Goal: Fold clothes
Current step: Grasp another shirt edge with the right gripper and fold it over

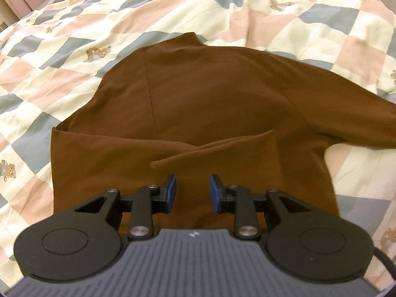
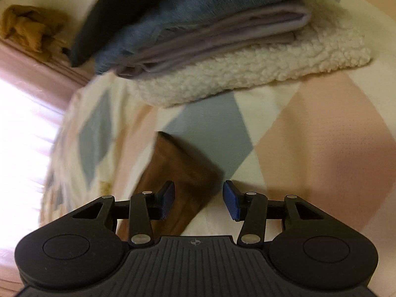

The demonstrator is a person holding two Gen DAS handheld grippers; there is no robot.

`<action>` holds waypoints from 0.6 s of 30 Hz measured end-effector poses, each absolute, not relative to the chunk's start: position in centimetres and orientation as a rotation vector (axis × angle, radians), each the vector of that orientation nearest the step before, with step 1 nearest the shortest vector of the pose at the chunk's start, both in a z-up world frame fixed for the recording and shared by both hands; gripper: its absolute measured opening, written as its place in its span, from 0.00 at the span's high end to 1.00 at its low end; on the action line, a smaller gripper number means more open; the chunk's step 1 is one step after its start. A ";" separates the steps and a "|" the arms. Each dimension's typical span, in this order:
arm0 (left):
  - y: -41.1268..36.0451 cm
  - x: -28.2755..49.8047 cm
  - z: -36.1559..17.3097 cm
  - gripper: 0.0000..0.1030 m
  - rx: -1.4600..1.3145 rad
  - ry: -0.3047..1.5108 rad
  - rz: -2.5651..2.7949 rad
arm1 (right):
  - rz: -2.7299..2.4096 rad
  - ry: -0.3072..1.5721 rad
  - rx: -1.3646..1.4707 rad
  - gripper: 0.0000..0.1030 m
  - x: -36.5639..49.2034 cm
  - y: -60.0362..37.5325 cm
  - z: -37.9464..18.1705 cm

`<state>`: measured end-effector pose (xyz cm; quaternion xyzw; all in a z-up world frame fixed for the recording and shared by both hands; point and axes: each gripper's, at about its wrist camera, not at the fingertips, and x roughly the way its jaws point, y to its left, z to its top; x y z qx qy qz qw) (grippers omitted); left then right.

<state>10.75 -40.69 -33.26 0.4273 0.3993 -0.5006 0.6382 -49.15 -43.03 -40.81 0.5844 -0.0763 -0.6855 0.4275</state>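
My left gripper (image 1: pixel 192 190) hangs over the near hem of the brown top (image 1: pixel 210 94), jaws apart, nothing between the blue pads (image 1: pixel 172 189). The top lies flat on the checked quilt (image 1: pixel 74 37), collar at the far end, hem toward me. Its left sleeve is already turned in: it crosses the body as a band (image 1: pixel 212 149), cuff end pointing right. The left edge of the body runs straight from that fold down to the hem. The right sleeve (image 1: pixel 346 123) is not in; it sprawls out to the right, onto the quilt.

Over to my right gripper (image 2: pixel 199 201): jaws wide, gripping nothing. Just ahead of the pads lies a brown cuff (image 2: pixel 183 173) on the quilt, its end slanting between my fingers but not pinched. By its colour I judge it to be that loose right sleeve, though this view does not show it joining the body.

Far beyond it sits a stack (image 2: pixel 222 37): a cream fleece piece at the bottom, grey folded layers on it, denim on top, something dark at the far left. Those look folded and set aside. A tan heap (image 2: pixel 29 27) lies crumpled at far left, off the quilt edge; I can't tell what it is.

So my read: one side of the top folded, the other side open, and no lengthwise fold of the body. The right sleeve needs bringing across, then hem to collar, before it joins the stack.
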 end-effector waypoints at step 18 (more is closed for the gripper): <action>-30.6 24.9 -29.1 0.75 0.721 0.997 -1.003 | -1.333 0.166 0.773 0.90 -22.5 -46.8 -26.7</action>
